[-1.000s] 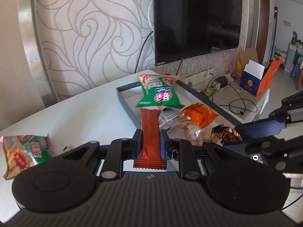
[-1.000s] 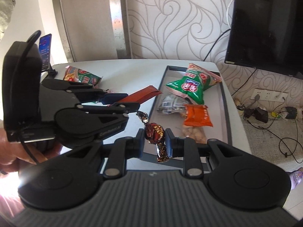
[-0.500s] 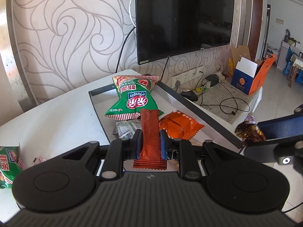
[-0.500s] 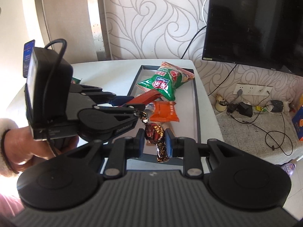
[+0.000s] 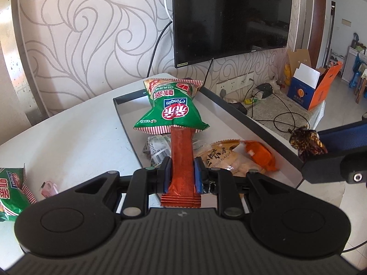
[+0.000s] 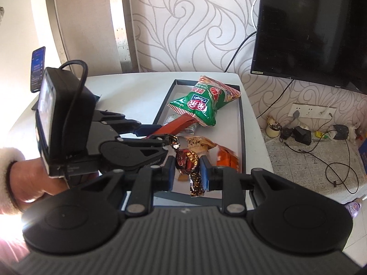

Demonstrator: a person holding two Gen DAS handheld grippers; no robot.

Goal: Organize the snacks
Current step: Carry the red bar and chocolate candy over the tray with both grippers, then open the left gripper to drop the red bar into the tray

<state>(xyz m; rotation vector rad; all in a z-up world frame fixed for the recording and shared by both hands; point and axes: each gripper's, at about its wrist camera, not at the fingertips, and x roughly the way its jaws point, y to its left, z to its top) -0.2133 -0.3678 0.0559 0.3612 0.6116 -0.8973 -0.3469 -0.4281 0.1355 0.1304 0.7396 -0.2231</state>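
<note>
Snacks mostly sit in the tray (image 5: 121, 112) already. Left gripper (image 5: 182, 176) clamps a red stick pack (image 5: 182, 160), right gripper (image 6: 187, 171) a foil candy (image 6: 187, 160), both above it; 1 green bag (image 5: 11, 192) remains on the table (image 5: 80, 133).

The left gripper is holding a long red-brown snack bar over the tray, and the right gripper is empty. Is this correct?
Not entirely. The left gripper does hold the red-brown snack bar over the tray, but the right gripper is not empty: the right wrist view shows it shut on a foil-wrapped candy.
</note>
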